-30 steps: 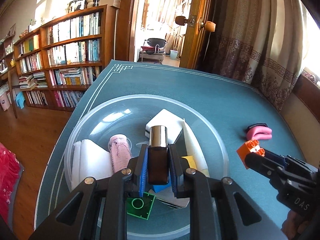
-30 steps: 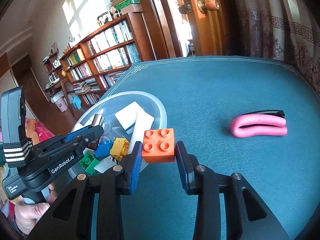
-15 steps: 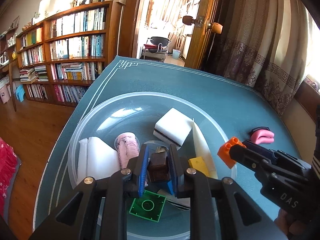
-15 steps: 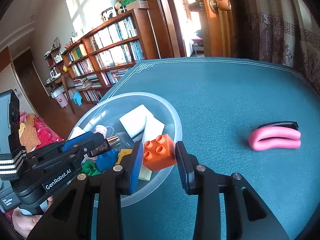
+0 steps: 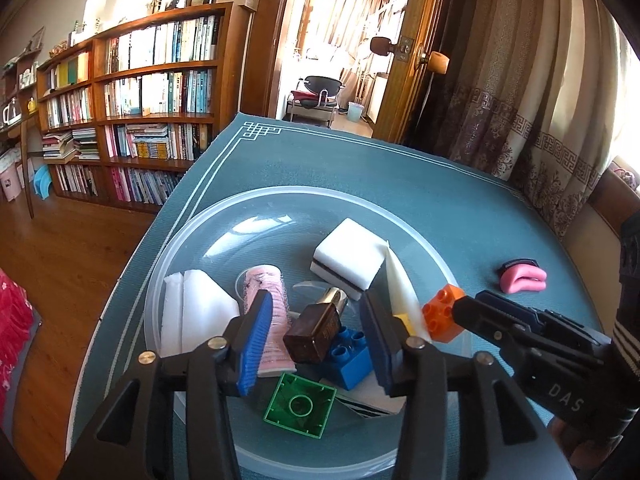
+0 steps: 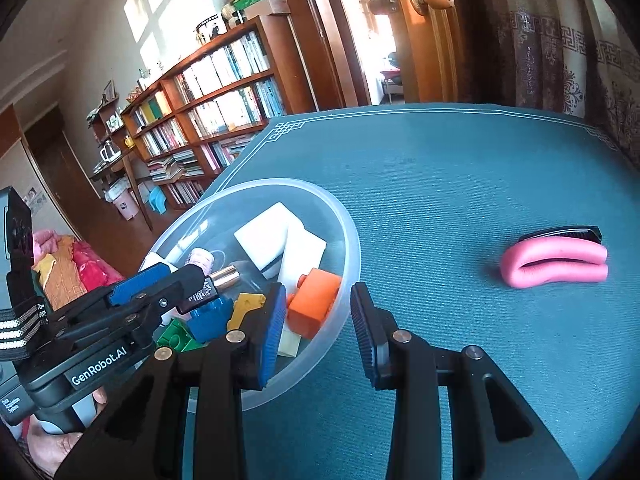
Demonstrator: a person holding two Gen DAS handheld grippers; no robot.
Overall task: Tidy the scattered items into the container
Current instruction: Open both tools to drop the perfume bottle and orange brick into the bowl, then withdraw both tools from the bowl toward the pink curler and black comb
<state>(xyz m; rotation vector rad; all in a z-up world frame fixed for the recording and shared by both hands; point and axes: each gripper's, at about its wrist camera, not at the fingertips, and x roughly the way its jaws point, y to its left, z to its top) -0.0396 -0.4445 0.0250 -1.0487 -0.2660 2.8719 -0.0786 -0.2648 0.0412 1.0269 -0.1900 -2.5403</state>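
Note:
A clear plastic bowl (image 5: 192,248) (image 6: 340,220) sits on the teal table mat. Inside lie white sponges (image 5: 348,258), a pink roller (image 5: 266,300), a blue brick (image 5: 348,354), a green brick (image 5: 300,404), a yellow brick (image 6: 244,308), a brown bottle (image 5: 316,330) and an orange brick (image 5: 442,316) (image 6: 314,304). My left gripper (image 5: 316,344) hangs open just above the bottle, which lies loose on the blue brick. Over the bowl's near rim my right gripper (image 6: 318,328) is open, the orange brick resting free in the bowl beside its left finger. A pink hair clip (image 6: 556,256) (image 5: 522,278) lies on the mat right of the bowl.
The mat (image 6: 460,184) stretches bare beyond the bowl to its bordered far edge. Bookshelves (image 5: 140,92) stand at the left past the table edge, a wooden door (image 5: 404,52) and patterned curtains (image 5: 532,100) behind. A hand (image 6: 52,446) holds the left gripper's handle.
My left gripper opened and dropped the brown bottle into the bowl. My right gripper carried the orange brick over the bowl's rim and opened, leaving the brick inside.

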